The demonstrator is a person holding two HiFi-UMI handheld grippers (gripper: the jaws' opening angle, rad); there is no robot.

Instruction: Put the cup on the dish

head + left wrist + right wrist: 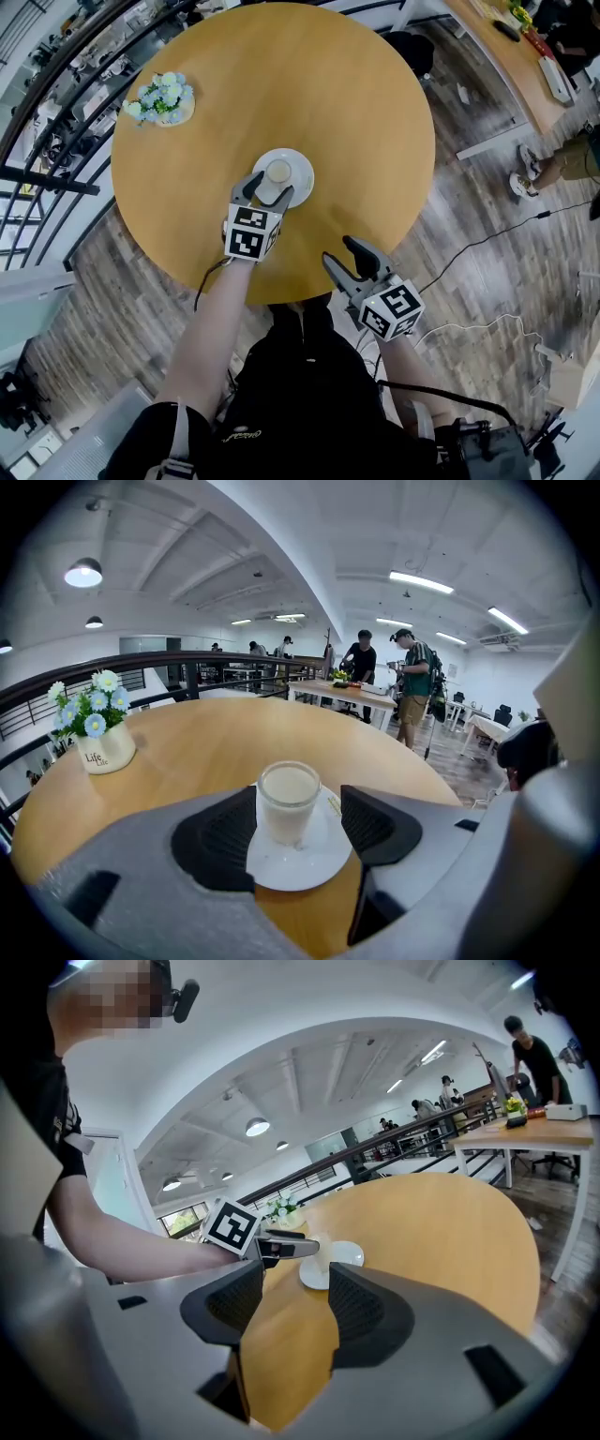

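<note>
A small glass cup of milky white stands upright on a white dish near the middle of the round wooden table. My left gripper is open with the cup between its jaws. The left pad lies close against the glass, and a gap shows on the right side. My right gripper is open and holds nothing, over the table's near edge. In the right gripper view the cup and dish lie further off.
A white pot of blue and white flowers stands at the table's far left. A dark railing curves behind the table. A long table with people beside it stands at the right, and a cable runs over the floor.
</note>
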